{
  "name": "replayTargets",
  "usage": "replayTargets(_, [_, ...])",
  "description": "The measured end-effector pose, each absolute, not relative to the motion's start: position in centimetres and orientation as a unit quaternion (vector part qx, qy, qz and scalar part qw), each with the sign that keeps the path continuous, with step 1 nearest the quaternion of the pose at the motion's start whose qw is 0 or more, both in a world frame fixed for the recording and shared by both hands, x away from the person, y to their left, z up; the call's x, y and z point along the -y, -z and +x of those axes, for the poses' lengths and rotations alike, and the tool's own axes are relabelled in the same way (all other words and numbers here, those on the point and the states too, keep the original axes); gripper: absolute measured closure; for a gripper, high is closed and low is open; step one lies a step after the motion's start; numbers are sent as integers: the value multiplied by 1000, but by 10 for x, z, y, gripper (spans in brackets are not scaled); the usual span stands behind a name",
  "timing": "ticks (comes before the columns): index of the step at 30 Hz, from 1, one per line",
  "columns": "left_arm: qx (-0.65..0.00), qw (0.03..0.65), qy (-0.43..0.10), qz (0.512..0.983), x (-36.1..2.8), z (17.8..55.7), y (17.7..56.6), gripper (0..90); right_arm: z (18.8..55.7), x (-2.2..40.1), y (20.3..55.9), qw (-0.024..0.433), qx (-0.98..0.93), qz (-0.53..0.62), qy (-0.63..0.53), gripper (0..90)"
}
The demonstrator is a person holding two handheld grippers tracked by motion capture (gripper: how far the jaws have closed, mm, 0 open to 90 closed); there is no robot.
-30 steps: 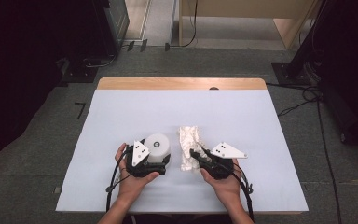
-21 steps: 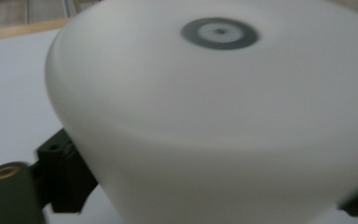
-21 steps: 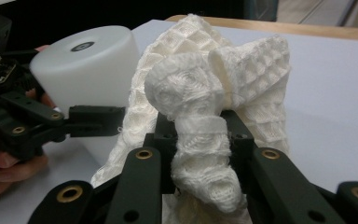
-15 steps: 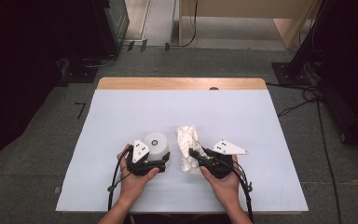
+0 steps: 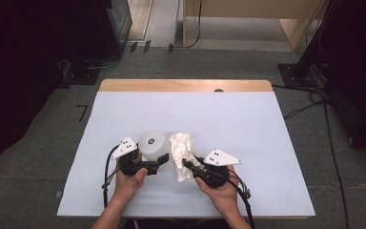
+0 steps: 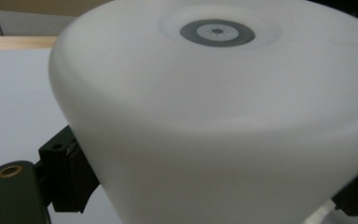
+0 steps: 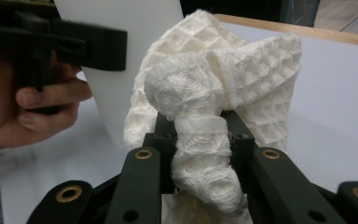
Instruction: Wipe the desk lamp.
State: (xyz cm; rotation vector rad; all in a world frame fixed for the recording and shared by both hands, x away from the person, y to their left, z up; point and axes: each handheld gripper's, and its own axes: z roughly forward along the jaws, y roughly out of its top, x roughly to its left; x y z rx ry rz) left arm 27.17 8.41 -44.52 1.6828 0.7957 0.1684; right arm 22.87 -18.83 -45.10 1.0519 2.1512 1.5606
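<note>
The table (image 5: 248, 124) is covered by a pale sheet, with a wooden edge along its far side. Near its front middle stands a white upturned cup (image 5: 153, 145) — a grey ring marks its top — and the left tool (image 5: 158, 161) has its jaws clamped on the cup's sides. Just beside the cup lies a crumpled white waffle cloth (image 5: 182, 152); the right tool (image 5: 188, 165) pinches a bunched fold of it between closed jaws.

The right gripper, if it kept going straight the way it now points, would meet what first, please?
The right gripper already clamps the white waffle-weave cloth. Pushed straight on, it would probably press that cloth against the white plastic cylinder held by the left gripper, though depth is uncertain.
</note>
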Motion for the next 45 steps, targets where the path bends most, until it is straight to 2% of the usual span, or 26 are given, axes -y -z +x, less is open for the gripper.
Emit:
replayTargets(7, [-310,586,-57,747,-74,269,447,86,228,190,448,152,-738,362,-549,732])
replayTargets(15, [-279,547,-72,786,-56,263,453,86,225,198,435,189,-721,331,-579,728])
replayTargets(28, [-308,587,-73,745,-80,269,440,86,229,186,459,153,-763,337,-530,725])
replayTargets(39, [-277,542,-79,789,-59,264,452,86,225,191,448,181,-744,342,-545,726])
replayTargets(45, [-282,537,-92,789,-58,265,453,86,227,197,449,181,-738,351,-547,725])
